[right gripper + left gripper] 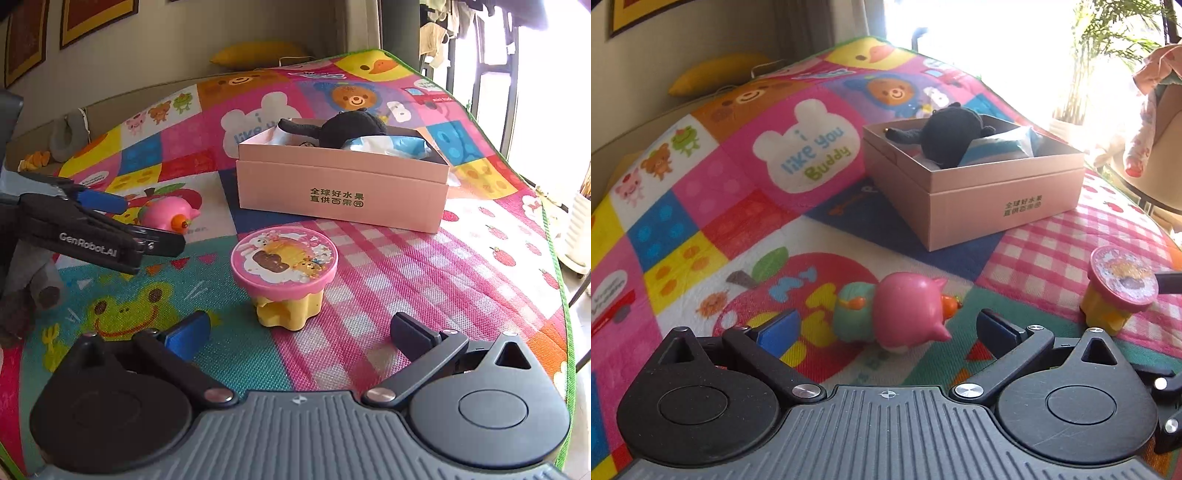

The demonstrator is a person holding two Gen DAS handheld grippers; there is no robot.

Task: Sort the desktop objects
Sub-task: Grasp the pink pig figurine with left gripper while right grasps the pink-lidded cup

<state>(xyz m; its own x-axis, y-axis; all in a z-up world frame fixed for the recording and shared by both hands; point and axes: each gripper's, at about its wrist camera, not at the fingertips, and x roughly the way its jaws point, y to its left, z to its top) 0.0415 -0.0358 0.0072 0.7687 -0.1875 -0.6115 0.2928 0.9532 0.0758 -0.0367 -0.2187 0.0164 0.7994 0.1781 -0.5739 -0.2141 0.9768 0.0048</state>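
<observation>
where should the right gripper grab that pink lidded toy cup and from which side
Grip the pink lid of the toy cup, coming in level from the near side with the right gripper open. The cup stands upright, and its round lid overhangs the narrower, lumpy yellow base, so the rim probably gives the fingers a firmer, more even hold.

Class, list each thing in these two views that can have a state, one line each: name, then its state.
Left tool: open, pink pig toy between its fingers, not gripped.
Right tool: open, just short of the toy cup.
Pink pig toy: lying on its side on the mat.
Toy cup: upright, pink lid on.
Pink box: open, no lid on top.
Black plush: lying inside the box.
Blue packet: inside the box, beside the plush.
</observation>
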